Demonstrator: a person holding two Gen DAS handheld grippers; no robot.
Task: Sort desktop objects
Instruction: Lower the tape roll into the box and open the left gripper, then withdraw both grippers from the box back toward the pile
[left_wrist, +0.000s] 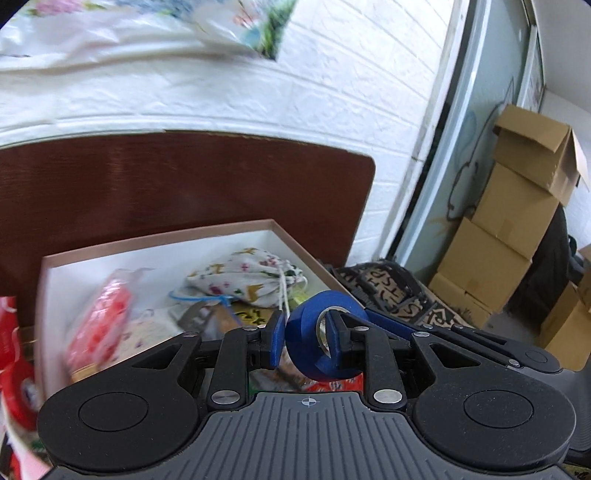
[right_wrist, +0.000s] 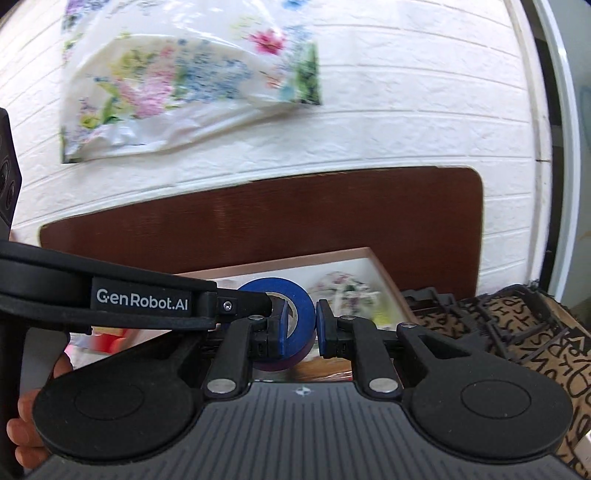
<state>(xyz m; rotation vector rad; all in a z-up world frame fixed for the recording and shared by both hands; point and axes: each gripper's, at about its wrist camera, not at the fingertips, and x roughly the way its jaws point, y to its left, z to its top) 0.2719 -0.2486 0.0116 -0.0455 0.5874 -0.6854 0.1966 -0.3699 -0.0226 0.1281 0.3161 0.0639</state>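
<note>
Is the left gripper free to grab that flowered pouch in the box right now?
Probably not: the left gripper holds the tape roll, though the pouch lies uncovered in the box.

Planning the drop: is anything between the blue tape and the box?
Nothing visible. The tape roll, gripped by left gripper and right gripper, is near the open box; a floral pouch lies inside.
</note>
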